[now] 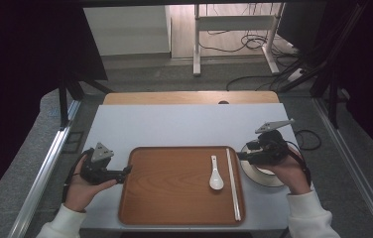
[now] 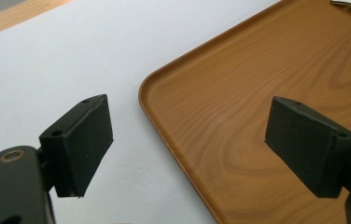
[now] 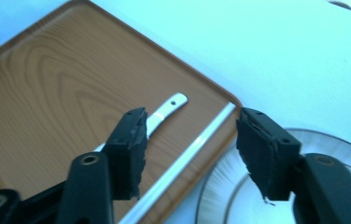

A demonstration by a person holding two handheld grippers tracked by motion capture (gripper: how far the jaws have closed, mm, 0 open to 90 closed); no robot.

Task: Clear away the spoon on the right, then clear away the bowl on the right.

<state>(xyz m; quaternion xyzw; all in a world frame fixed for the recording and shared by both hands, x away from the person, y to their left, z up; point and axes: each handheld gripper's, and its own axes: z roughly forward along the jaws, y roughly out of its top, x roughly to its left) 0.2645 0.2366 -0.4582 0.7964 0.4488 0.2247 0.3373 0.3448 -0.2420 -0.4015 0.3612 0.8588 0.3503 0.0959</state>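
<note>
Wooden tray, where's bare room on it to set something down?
The brown wooden tray is bare across its left and middle, from its left rim to the white ceramic spoon. Its right strip is crowded: the spoon lies beside the pale chopsticks along the right rim, and the white plate sits just outside.

High view: tabletop [image 1: 174, 124] evenly lit from above, surroundings fall to near black left and right, floor beyond is brighter. Soft, low-res, no motion blur. Left gripper view: jaws sharp, wood grain on tray [image 2: 257, 116] crisp, faint soft shadow under jaws. Right gripper view: cool blue cast, white tabletop close to blown out, glare streak on chopsticks [image 3: 183, 158], plate [image 3: 239, 186] slightly soft.
</note>
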